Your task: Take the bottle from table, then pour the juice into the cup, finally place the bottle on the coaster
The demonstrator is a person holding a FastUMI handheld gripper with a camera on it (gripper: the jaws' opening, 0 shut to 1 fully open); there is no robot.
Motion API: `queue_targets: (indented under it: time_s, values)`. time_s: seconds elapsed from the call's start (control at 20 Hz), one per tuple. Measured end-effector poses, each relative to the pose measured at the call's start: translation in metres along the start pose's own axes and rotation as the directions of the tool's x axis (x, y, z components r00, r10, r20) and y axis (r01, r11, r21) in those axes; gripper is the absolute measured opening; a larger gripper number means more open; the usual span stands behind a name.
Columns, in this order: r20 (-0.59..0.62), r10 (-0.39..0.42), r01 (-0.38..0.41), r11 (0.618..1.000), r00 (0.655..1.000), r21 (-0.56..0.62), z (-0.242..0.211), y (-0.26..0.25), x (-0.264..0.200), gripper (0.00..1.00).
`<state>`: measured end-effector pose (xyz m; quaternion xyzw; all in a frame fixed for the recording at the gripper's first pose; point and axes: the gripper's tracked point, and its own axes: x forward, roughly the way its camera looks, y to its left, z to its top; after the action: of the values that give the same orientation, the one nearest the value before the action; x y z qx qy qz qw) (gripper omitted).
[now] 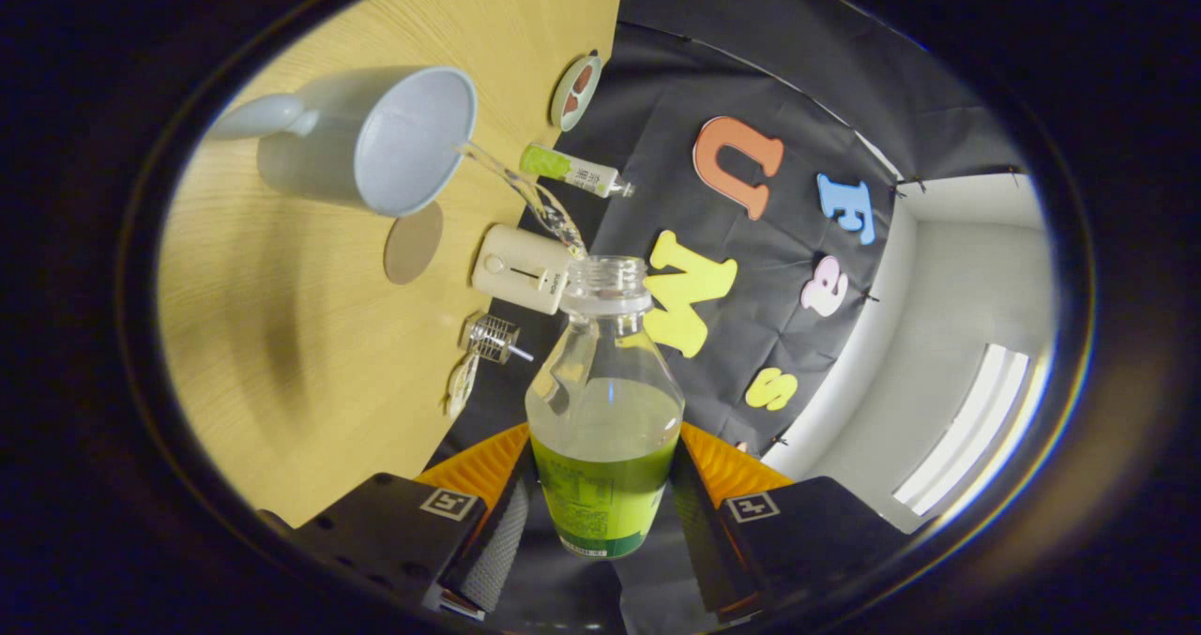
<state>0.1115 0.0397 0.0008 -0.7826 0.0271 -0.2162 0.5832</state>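
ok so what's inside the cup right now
A thin stream runs from the bottle, held in the tool, over the rim of the cup. Its pale inner wall shows; any liquid pooled at the bottom can't be made out.

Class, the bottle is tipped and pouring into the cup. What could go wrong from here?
1. The thin stream enters right at the cup's rim, so a small wobble may spill it on the table.
2. The tongs grip only the bottle's base; it could slip or twist.

The gripper (pixel 600 513) fingers clamp the tilted bottle (pixel 605 410); a clear stream runs from its mouth into the cup (pixel 375 138) on the table (pixel 281 354).
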Motion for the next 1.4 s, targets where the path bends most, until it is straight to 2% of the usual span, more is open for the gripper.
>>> queue_targets:
  time_s: [1.4]
  values:
    - [0.033, -0.081, 0.085, 0.984, 0.996, -0.156, 0.009, -0.023, -0.003, 0.81]
